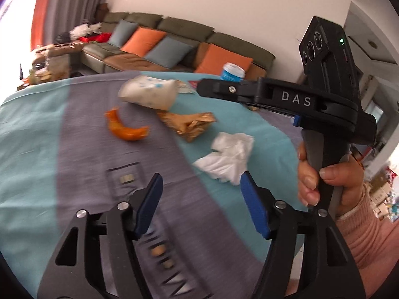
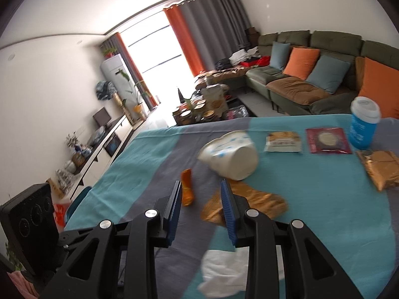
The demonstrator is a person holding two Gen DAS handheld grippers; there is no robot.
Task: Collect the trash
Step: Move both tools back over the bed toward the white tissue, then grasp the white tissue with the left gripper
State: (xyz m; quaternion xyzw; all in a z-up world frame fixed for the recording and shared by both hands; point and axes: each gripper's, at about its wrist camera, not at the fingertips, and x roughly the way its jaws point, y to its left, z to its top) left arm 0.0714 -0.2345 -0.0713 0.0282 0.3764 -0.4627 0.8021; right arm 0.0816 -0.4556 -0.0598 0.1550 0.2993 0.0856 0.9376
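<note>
Trash lies on a table with a teal and grey cloth (image 1: 37,134). In the left wrist view I see a crushed white paper cup (image 1: 149,94), an orange wrapper (image 1: 126,129), a gold wrapper (image 1: 189,124) and a crumpled white tissue (image 1: 227,162). My left gripper (image 1: 200,182) is open and empty, just short of the tissue. My right gripper (image 2: 200,186) is open and empty above the table, over the gold wrapper (image 2: 254,201), with the orange wrapper (image 2: 187,189) to its left, the cup (image 2: 232,154) ahead and the tissue (image 2: 224,271) beneath it.
A blue cup with a white lid (image 2: 364,127), a maroon packet (image 2: 326,140), a snack packet (image 2: 283,142) and another gold wrapper (image 2: 379,168) lie at the far right. A sofa with orange and blue cushions (image 2: 311,74) stands behind the table. The right gripper's body (image 1: 311,99) shows in the left wrist view.
</note>
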